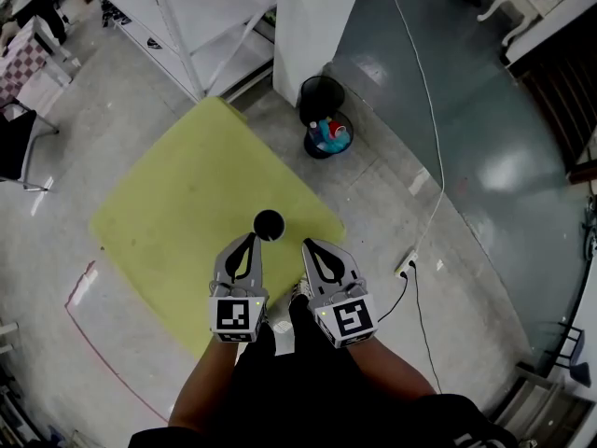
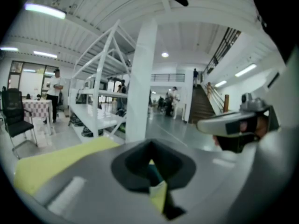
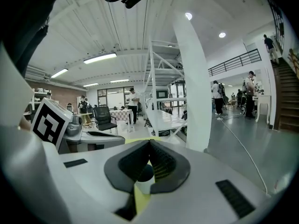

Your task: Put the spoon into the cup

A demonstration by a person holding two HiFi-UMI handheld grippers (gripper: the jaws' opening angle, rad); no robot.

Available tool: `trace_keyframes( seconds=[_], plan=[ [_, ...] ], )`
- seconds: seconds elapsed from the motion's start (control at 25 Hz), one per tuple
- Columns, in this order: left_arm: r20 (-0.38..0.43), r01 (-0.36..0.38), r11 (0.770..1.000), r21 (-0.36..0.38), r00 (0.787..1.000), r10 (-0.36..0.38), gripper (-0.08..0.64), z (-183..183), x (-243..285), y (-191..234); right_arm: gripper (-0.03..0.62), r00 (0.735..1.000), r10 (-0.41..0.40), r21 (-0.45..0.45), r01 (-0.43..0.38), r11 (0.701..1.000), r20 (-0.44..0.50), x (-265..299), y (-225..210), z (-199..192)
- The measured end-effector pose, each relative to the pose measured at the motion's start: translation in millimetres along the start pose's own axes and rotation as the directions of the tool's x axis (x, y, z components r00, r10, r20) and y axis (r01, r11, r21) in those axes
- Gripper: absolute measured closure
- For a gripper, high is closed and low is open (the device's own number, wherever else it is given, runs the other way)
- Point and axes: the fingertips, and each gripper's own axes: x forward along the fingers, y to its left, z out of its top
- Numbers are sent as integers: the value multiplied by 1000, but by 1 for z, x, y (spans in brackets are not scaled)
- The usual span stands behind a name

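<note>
Our forearms point(image 1: 210, 381) rise from the bottom edge, each hand carrying a gripper. We hold the left gripper point(image 1: 250, 238) with its jaws pressed together on nothing. The right gripper point(image 1: 306, 244) beside it is likewise closed and empty. Just beyond and between their tips, the dark cup point(image 1: 269, 224) stands upright on the yellow table point(image 1: 177, 203). Whether the left tip touches it, we cannot tell.

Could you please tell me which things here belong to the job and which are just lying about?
Job: cup, yellow table, left gripper, right gripper; no spoon visible.
Lying about: black bin, white cable, power strip, white rack.
</note>
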Motion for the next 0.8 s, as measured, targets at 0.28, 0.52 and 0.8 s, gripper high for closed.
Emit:
trace_keyframes(
  seconds=[0.28,0.52,0.8],
  plan=[
    [86,38,997,61,995,-43,554,37,-17,-9,586,998,-22,-38,24,999,66,-8,1,32],
    [110,60,994,92,991,-70,554,67,-45,-12,586,996,-20,-129,31,991,88,-16,16,54],
    [189,52,993,106,979,-71,554,89,-70,-7,586,987,-52,-134,73,988,152,-24,31,83]
  ],
)
